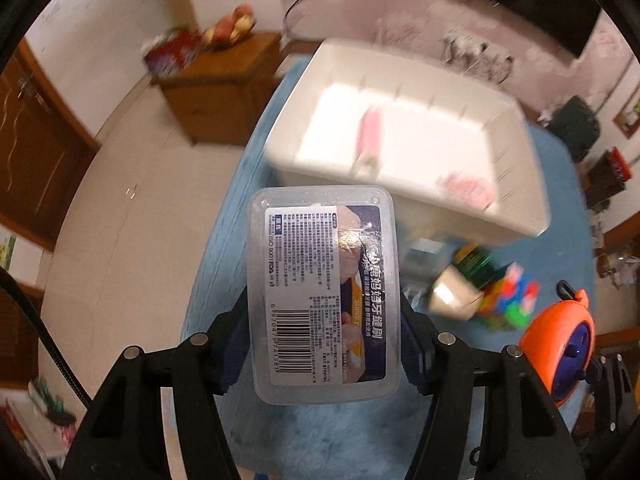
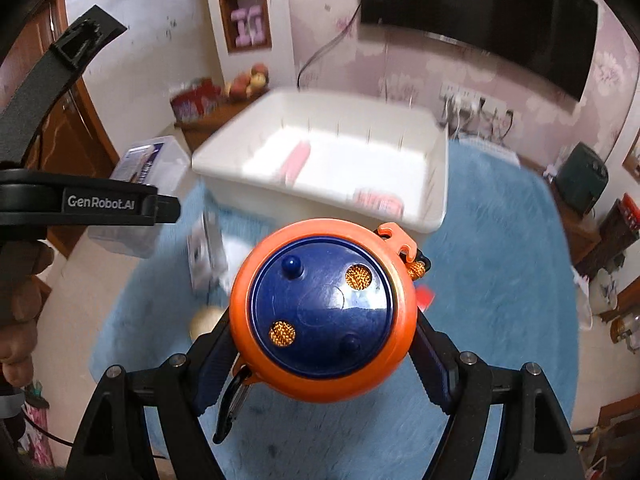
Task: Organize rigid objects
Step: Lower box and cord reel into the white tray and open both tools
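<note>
Jaws of the left gripper are clamped on a clear plastic box; those of the right gripper squeeze an orange reel. Both are mid-carry above the blue rug. Next, each needs lowering into the far white bin.

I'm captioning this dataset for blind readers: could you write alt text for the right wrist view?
The right gripper clamps a round orange reel with a dark blue face above a fluffy blue rug. Ahead sits an open white plastic bin; at left, the left gripper carries a clear plastic box.
</note>
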